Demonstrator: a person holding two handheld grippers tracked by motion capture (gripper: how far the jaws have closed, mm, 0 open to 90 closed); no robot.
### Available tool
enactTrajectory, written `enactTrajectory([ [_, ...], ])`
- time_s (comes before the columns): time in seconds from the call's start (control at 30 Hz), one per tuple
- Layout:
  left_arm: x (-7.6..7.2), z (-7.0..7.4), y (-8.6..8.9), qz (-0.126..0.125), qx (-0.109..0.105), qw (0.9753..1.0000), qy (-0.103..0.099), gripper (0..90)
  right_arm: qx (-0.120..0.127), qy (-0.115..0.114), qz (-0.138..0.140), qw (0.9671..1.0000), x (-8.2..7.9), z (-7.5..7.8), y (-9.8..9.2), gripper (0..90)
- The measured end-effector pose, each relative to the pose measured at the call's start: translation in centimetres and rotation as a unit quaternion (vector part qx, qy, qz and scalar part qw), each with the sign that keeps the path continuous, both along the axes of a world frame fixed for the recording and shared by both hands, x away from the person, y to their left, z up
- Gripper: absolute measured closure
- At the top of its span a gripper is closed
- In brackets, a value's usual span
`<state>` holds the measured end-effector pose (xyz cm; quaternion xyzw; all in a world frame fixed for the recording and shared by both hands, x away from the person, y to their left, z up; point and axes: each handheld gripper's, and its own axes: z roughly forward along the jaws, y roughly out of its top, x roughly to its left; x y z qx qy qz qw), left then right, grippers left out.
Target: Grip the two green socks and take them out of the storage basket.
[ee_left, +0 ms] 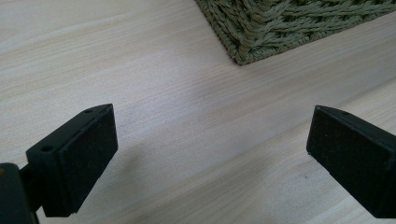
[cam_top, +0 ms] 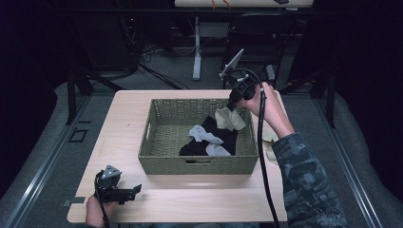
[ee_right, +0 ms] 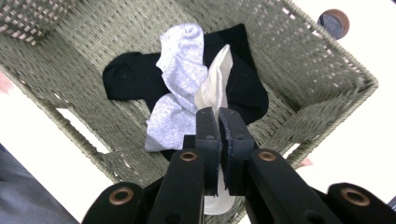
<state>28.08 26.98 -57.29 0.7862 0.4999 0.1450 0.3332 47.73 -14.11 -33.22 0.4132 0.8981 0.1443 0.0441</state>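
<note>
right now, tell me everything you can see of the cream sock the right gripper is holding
The cream sock is a pale, soft knit, thin and limp. The right gripper pinches one end between shut jaws, so it hangs folded above the woven basket, over its right far corner. Its lower end droops toward the black garment and grey socks lying inside; whether it touches them cannot be told.

Rough weave, soft cloth, smooth wood

Basket (cam_top: 199, 164) is coarse woven wicker; cream sock (ee_right: 212, 88), grey socks (ee_right: 184, 60) and black cloth (ee_right: 128, 77) look soft, matt; desk (ee_left: 154, 84) pale smooth wood; right claw (ee_right: 219, 128) matt black plastic.
</note>
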Motion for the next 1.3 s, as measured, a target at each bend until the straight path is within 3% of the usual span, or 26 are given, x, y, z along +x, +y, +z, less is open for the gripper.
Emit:
enactTrajectory([
  [0.43, 0.0, 0.0, 0.0, -0.001, -0.001, 1.0, 0.0, 2.0, 0.013, -0.029, -0.014, 0.9994, -0.5, 3.9, -1.7, 87.2],
  [0.67, 0.0, 0.0, 0.0, -0.002, -0.001, 1.0, 0.001, 2.0, 0.018, -0.046, -0.028, 0.9984, -1.2, 5.6, -4.0, 87.2],
  [0.7, 0.0, 0.0, 0.0, 0.0, 0.0, 1.0, 0.0, 2.0, 0.02, -0.051, -0.033, 0.998, -1.4, 6.0, -5.1, 87.2],
  [0.97, 0.0, 0.0, 0.0, -0.001, -0.002, 1.0, 0.0, 2.0, 0.034, -0.066, -0.066, 0.995, -2.4, 7.1, -9.1, 87.2],
  [1.3, 0.1, 0.0, -0.1, -0.002, 0.002, 1.0, 0.0, 2.0, 0.026, -0.07, -0.114, 0.9907, -3.3, 6.2, -13.9, 87.2],
])
